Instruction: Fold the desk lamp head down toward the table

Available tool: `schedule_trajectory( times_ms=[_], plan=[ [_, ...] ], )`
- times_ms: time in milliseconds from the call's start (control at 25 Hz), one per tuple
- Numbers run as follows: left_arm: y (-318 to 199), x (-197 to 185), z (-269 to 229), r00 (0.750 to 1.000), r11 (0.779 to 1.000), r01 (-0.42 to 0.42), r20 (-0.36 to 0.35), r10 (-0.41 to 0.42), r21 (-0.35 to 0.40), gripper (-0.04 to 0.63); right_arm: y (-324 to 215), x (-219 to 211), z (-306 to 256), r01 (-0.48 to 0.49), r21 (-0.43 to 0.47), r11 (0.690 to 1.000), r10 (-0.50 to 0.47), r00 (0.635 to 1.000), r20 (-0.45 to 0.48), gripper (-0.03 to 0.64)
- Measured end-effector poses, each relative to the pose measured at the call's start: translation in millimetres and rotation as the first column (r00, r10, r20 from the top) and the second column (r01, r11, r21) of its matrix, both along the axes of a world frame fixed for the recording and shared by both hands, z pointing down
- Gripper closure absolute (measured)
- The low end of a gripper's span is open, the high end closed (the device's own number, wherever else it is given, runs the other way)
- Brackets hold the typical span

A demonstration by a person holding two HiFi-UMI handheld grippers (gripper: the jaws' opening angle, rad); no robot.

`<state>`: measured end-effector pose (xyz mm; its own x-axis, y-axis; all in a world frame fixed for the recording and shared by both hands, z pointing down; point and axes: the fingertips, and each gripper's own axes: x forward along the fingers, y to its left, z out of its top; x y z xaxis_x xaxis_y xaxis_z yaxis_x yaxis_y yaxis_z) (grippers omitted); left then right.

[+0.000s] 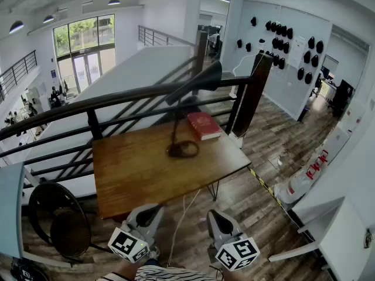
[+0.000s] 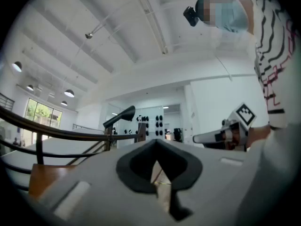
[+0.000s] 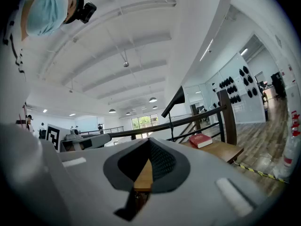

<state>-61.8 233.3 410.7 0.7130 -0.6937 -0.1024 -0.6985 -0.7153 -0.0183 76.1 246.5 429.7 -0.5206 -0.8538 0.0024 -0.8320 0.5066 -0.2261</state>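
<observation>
1. Head view: The desk lamp [image 1: 181, 148] stands on the far half of the wooden table [image 1: 135, 174], its round base near the back edge. The lamp head [image 1: 204, 78] is raised high on its slanted arm, level with the railing [image 1: 70, 109] behind it. The fold is not begun, so all of the task is left. The left gripper [image 1: 156, 206] and right gripper [image 1: 212, 214] are held low at the near table edge, well apart from the lamp.
2. Left gripper view: The jaws are pressed together with nothing between them. The lamp head shows far ahead, dark against the white wall. The hinge is probably where the arm meets the head, but it is too small here to be sure.
3. Right gripper view: These jaws are also closed and empty, with table wood showing beyond them. A red book [image 3: 201, 140] lies just right of the lamp base and could be clipped on the reach in.
4. Surroundings: A black chair [image 1: 55, 218] sits left of the table. A thin cable [image 1: 185, 206] hangs off the near edge between the grippers. The railing runs close behind the lamp and leaves little room there.
</observation>
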Motion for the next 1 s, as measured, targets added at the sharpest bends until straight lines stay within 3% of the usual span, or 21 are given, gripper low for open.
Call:
schedule_trajectory(
  times_ms=[240,280,320,400,440,560,1000],
  plan=[
    [10.7,15.0,-0.8,0.999,0.999,0.032,-0.014,-0.032,0.016,0.592,7.8,18.8,-9.3,0.019,0.041,0.999,-0.023,0.995,0.094,0.624],
    [11.2,17.0,-1.3,0.999,0.999,0.037,-0.018,-0.037,0.020,0.592,7.8,21.1,-10.3,0.017,0.048,0.999,-0.021,0.995,0.096,0.610],
    [10.9,20.0,-1.3,0.999,0.999,0.037,-0.020,-0.037,0.019,0.575,6.9,23.2,-10.8,0.015,0.051,0.999,-0.020,0.996,0.093,0.544],
    [7.9,26.9,0.8,0.999,0.999,0.032,-0.018,-0.032,0.011,0.401,2.8,27.6,-10.2,0.012,0.052,0.999,-0.017,0.996,0.088,0.444],
    [5.3,30.2,2.6,0.999,1.000,0.030,-0.012,-0.030,0.007,0.378,-0.3,29.7,-9.7,0.012,0.052,0.999,-0.016,0.996,0.088,0.434],
    [-6.3,36.7,8.0,1.000,1.000,0.019,-0.002,-0.019,-0.007,0.376,-10.7,31.6,-8.4,0.016,0.047,0.999,-0.021,0.996,0.091,0.394],
    [-112.2,36.6,11.5,0.999,0.999,-0.033,-0.013,0.033,-0.034,0.330,-99.2,33.8,-7.8,-0.049,0.028,0.998,0.047,0.996,0.076,0.388]
  ],
)
